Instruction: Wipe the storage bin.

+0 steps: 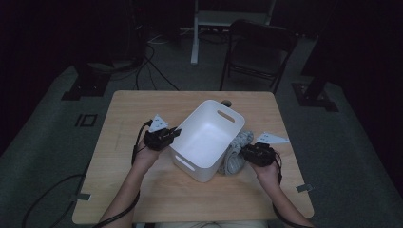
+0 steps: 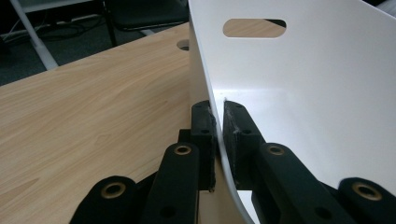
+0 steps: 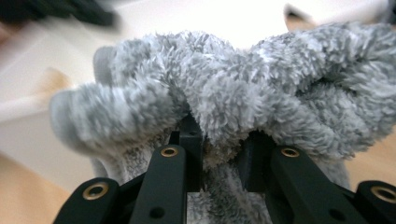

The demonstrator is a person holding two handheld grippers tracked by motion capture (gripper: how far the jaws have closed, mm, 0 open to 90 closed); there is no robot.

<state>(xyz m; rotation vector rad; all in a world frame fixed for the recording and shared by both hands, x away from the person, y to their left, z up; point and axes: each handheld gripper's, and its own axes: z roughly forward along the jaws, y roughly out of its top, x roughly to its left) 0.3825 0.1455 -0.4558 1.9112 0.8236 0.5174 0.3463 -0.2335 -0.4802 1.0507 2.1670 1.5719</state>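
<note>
Left tool [image 2: 218, 135] is clamped on the long side wall of the white plastic bin [image 1: 209, 137]: one jaw outside, one inside, wall pinched thin between them. In the high view I see the left tool [image 1: 177, 132] at the bin's left rim, my left hand [image 1: 145, 156] behind it. The bin sits tilted, its near-left end low on the counter [image 1: 142, 199] and the far end with the slot handle [image 2: 254, 28] raised. A second slot handle [image 1: 185, 163] shows on the end nearest me.

Right tool [image 3: 223, 154] is gripping the grey fluffy towel [image 3: 243, 98]; pile bunches over and between both jaws, so it's a pinch on a fold, not the whole bundle. In the high view the grey fluffy towel [image 1: 236, 153] lies just ahead of the right tool [image 1: 243, 153], pressed against the bin's outer right wall, outside the bin. I can't tell if the towel is lifted or dragging on the counter. Right gripper view is motion-blurred in the background.

Bin interior ahead of the left tool has nothing in it but bare white wall. A folding chair [image 1: 259, 52] stands on the floor well beyond the counter.
</note>
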